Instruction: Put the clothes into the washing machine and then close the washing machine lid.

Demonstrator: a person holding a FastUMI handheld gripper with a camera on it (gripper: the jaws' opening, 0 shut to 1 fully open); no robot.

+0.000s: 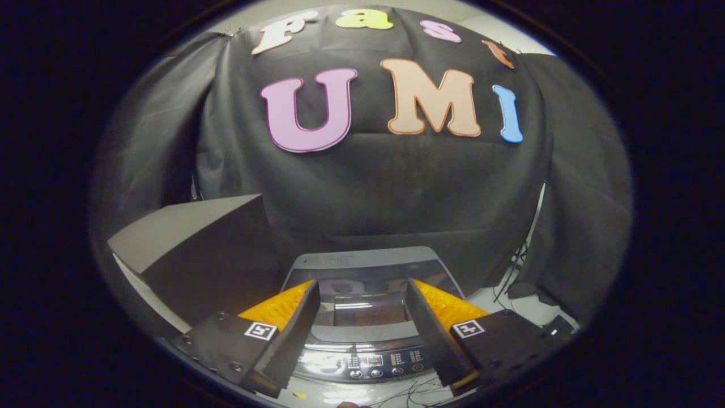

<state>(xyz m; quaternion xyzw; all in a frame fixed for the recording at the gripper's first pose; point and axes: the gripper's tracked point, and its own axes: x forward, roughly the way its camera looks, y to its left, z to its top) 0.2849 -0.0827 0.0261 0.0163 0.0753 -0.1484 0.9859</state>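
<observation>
Gripper point(362, 317) is spread wide with nothing between the fingers point(289, 334); no cloth on either one, and they touch nothing that I can make out.

Washing machine point(362, 317) sits bottom centre of the frame, directly under and ahead of the fingers. Its lid point(362, 266) looks down and flat: glossy panel with reflections, grey rear edge above it, control panel point(374, 360) with buttons along the near side. No clothes anywhere I can spot, so my read is they are either already inside or somewhere off to the side.

If the lid really is shut, the closing step is likely done; check the lid's seating all round before you back off. If it is only resting, press down on the front edge near the control panel with one finger held flat, not the tip, and push straight down so it doesn't skid on the gloss. Keep the fingers off the buttons.

Around it: a dark grey box point(198, 255) at the left of the frame, just beside the machine, and loose cables point(512, 272) at lower right by the cloth wall point(368, 187). More thin wires point(413, 391) lie at the very bottom; don't snag them when you withdraw.
</observation>
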